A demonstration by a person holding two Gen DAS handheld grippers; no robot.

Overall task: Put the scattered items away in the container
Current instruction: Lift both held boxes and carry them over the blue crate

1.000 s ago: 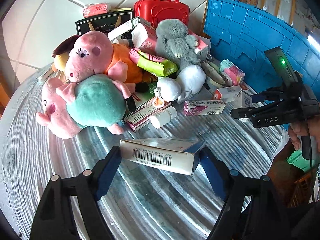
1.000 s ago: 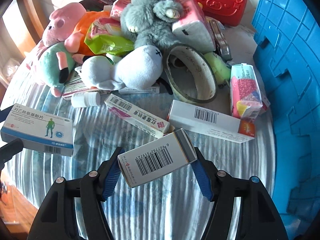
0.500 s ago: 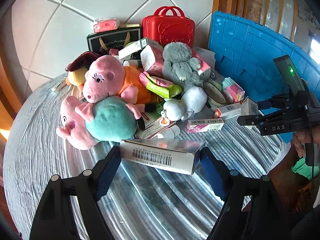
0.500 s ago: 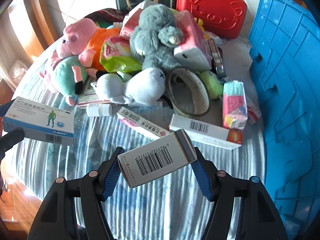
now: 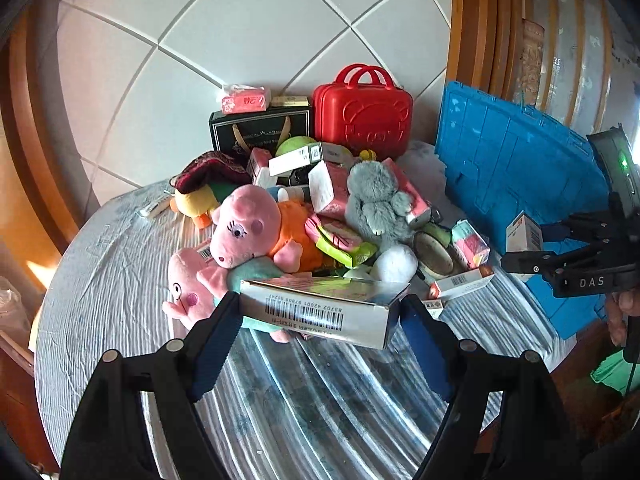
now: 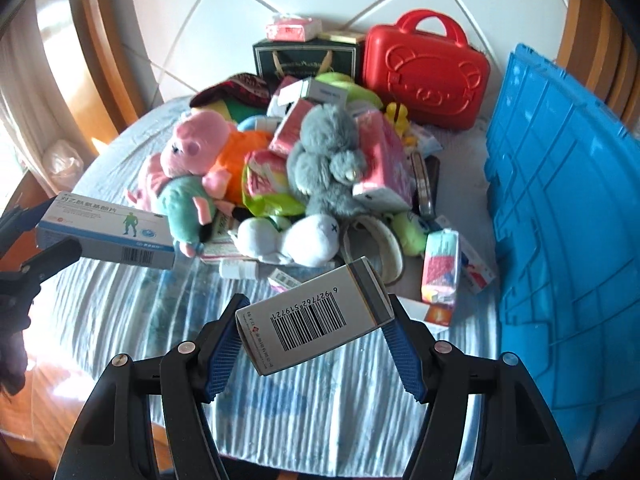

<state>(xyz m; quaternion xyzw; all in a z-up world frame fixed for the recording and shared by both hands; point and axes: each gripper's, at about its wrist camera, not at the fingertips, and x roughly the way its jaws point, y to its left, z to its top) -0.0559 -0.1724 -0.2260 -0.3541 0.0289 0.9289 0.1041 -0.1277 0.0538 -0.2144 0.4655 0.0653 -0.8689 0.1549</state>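
both grippers are loaded up. the left gripper [image 5: 320,316] is clamped on the long medicine box [image 5: 318,312], pads on its two short ends, so the box's long axis runs straight across between the fingers, barcode side facing the camera. it sits roughly level, the right end dipping slightly lower. in the right wrist view that same box [image 6: 106,232] shows off to the left, printed face up, held clear above the table.

the right gripper [image 6: 314,334] is squeezed onto a smaller barcode box [image 6: 314,316], again gripped end to end, but this one's tilted: its right end with the grey band rides higher than the left, barcode facing back at the lens.

ahead of both tools is the pile: pink pig plush [image 5: 248,228], grey bunny plush [image 6: 326,156], white plush [image 6: 296,240], a tape roll [image 6: 380,246] and a few loose cartons, all crowded together and touching. the red case [image 6: 426,70] stands beyond it against the tiled wall.

the blue crate [image 6: 560,240] is on the right of the right gripper, its ribbed wall standing just beside the pile. directly under and in front of both grippers the striped tablecloth [image 6: 128,312] is bare, with the table's near edge curving just below.
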